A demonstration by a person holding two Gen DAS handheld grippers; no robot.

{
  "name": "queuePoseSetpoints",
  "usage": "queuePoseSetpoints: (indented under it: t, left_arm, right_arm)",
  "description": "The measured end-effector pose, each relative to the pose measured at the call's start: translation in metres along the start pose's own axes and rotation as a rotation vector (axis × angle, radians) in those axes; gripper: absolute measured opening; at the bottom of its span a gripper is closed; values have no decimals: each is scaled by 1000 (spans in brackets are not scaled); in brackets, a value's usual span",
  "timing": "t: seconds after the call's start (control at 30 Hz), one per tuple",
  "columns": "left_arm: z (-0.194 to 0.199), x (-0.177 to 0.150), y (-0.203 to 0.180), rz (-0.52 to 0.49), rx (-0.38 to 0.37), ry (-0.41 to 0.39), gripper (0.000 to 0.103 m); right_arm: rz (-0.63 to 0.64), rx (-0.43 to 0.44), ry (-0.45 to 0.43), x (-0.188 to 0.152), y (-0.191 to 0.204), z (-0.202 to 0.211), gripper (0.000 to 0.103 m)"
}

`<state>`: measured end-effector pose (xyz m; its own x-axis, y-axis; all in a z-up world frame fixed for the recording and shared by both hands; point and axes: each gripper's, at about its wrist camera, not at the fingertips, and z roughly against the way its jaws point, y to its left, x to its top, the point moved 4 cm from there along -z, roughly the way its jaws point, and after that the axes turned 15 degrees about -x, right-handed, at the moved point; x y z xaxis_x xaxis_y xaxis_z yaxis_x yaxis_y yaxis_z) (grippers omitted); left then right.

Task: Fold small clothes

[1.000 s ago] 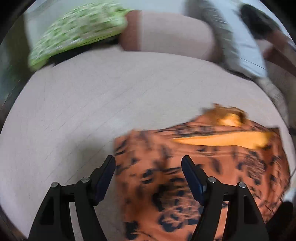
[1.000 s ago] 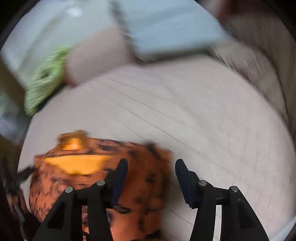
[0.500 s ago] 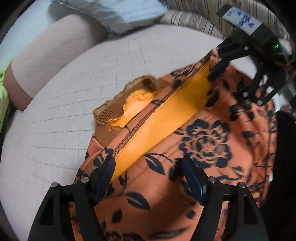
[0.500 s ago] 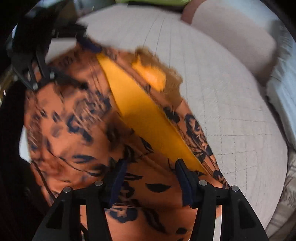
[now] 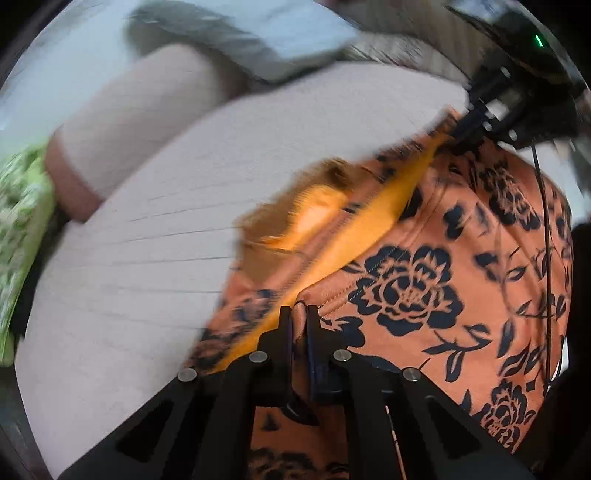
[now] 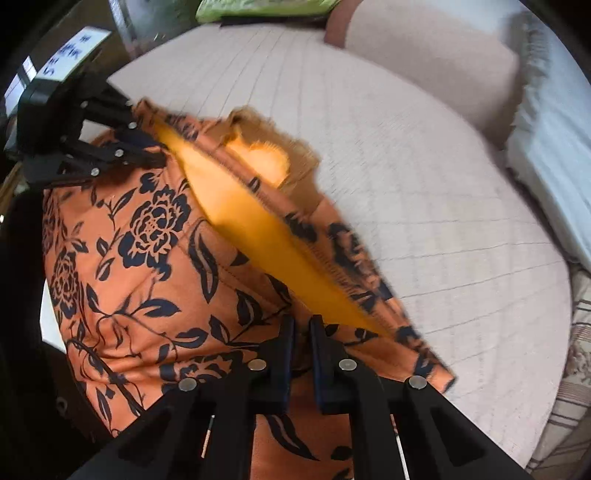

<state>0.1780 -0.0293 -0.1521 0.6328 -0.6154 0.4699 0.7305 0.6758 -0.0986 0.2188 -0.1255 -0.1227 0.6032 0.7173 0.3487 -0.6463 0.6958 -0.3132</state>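
An orange garment (image 5: 424, 258) with a dark floral print, yellow lining and a brown ribbed collar lies on the beige quilted bed (image 5: 129, 295). My left gripper (image 5: 299, 314) has its jaws closing tight on a pinch of the garment's open edge, with cloth between the pads. In the right wrist view my right gripper (image 6: 301, 325) closes the same way on the garment (image 6: 147, 277) at the other end of that edge. Each gripper shows in the other's view: the right gripper (image 5: 476, 125) at the far corner, the left gripper (image 6: 147, 155) at the upper left.
A beige bolster (image 5: 140, 122) lies along the far side of the bed, with a green patterned pillow (image 5: 18, 221) beside it and a pale blue blanket (image 5: 288, 33) behind. Striped cloth (image 6: 576, 369) borders the bed (image 6: 443, 221) on the right.
Both grippers, open over the garment half a second ago, have shut on its open edge. Both views have shifted a little and blurred.
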Motion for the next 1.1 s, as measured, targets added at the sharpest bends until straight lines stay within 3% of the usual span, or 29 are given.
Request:
queuePoseSetpoints:
  t: [0.13, 0.2, 0.27, 0.33, 0.37, 0.4, 0.43, 0.47, 0.5, 0.53, 0.57, 0.63, 0.7, 0.77, 0.8, 0.83, 0.87, 0.9, 0.93, 0.97, 1.03, 1.1]
  left_arm:
    - [4, -1, 29, 100, 60, -50, 7]
    - [-7, -4, 35, 132, 78, -30, 7]
    - [-28, -12, 36, 141, 85, 46, 11]
    - [-39, -12, 33, 128, 124, 39, 15]
    - [-36, -11, 32, 132, 140, 25, 26]
    - [-30, -10, 31, 147, 145, 7, 43]
    - [-18, -9, 33, 172, 144, -27, 51]
    - [-5, -10, 34, 188, 146, -64, 57]
    - [10, -12, 35, 203, 150, -102, 59]
    - [26, -15, 36, 222, 151, -130, 61]
    - [40, -20, 36, 249, 146, -157, 64]
    - [69, -37, 35, 303, 127, -196, 65]
    - [80, -60, 29, 405, 60, -219, 66]
    - [68, -82, 20, 490, -32, -188, 68]
    - [57, -94, 17, 520, -22, -156, 68]
    - [40, -107, 19, 554, 43, -86, 68]
    - [20, -124, 26, 598, 135, 5, 74]
    - [22, -128, 28, 630, 130, -39, 78]
    - [28, -131, 30, 675, 129, -81, 78]
    - [37, -133, 33, 722, 135, -105, 78]
    - [57, -134, 36, 762, 111, -190, 78]
    - [68, -132, 43, 790, 16, -240, 78]
  right_arm:
    - [-67, -72, -53, 5, -21, 5, 8]
    - [-105, -92, -56, 9, -23, -5, 8]
    - [-142, -125, -34, 8, -25, -26, 9]
    - [-163, -93, -2, 6, -16, -41, 13]
    - [-170, -100, 3, 5, -16, -42, 15]
    - [-177, -105, -7, 6, -19, -38, 17]
    - [-203, -100, -5, 5, -25, -29, 24]
    - [-229, -102, -6, 4, -29, -20, 37]
    - [-254, -112, -16, 3, -34, -8, 46]
    - [-279, -122, -38, 3, -38, 8, 61]
    - [-311, -126, -73, 2, -41, 26, 63]
    - [-388, -67, -120, -6, -35, 58, 63]
    - [-464, 65, -148, -16, -25, 76, 65]
    - [-547, 229, -138, -38, -5, 72, 68]
    - [-569, 252, -106, -45, 1, 61, 68]
    - [-621, 232, -46, -65, 2, 43, 68]
    - [-685, 204, 15, -83, -2, 25, 64]
    - [-760, 207, 42, -99, -8, 12, 58]
    - [-874, 250, -4, -112, -19, 12, 54]
    - [-927, 257, -14, -117, -23, 19, 56]
    - [-916, 199, -15, -116, -22, 35, 65]
    - [-856, 162, -17, -113, -13, 46, 67]
